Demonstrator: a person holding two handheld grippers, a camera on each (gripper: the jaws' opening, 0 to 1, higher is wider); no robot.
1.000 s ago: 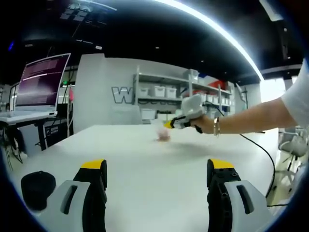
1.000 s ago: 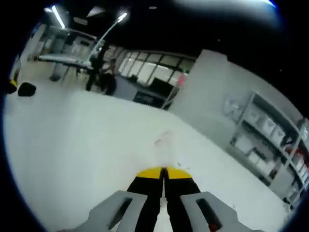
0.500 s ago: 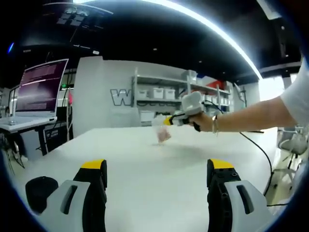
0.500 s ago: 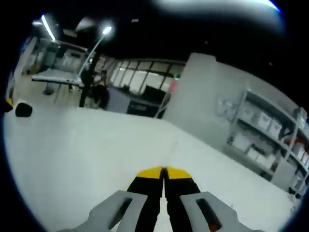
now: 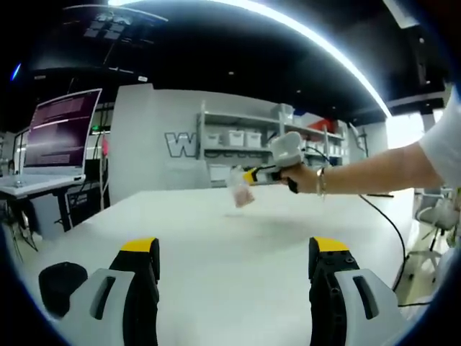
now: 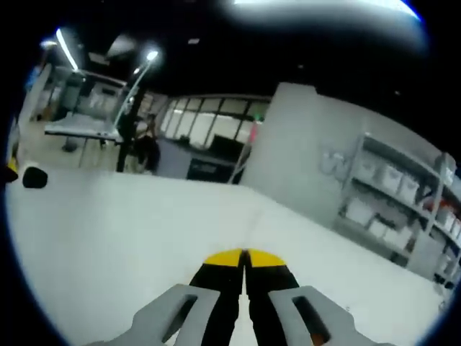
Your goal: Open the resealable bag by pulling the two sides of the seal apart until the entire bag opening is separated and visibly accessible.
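Left tool point(image 5: 235, 267): grey body, black jaws tipped yellow; jaws spread wide above the table, nothing held between them.
Right tool point(image 6: 244, 257): yellow-tipped jaws pressed together; seen from the left gripper view point(image 5: 248, 176), a bag edge is pinched at its tip, the tool held by a hand point(image 5: 301, 176) on an outstretched arm.
Small clear resealable plastic bag with pinkish contents point(image 5: 240, 190): hung from the right tool, lifted clear of the table, well beyond the left tool; seal state cannot be told.
White table point(image 5: 230, 238): broad, plain surface.
Round black object point(image 5: 63, 282): rested on the table, beside the left tool's left jaw.
Monitor with lit purple screen point(image 5: 63, 126): stood far left.
Grey shelving with white bins point(image 5: 238, 137): set against the back wall.
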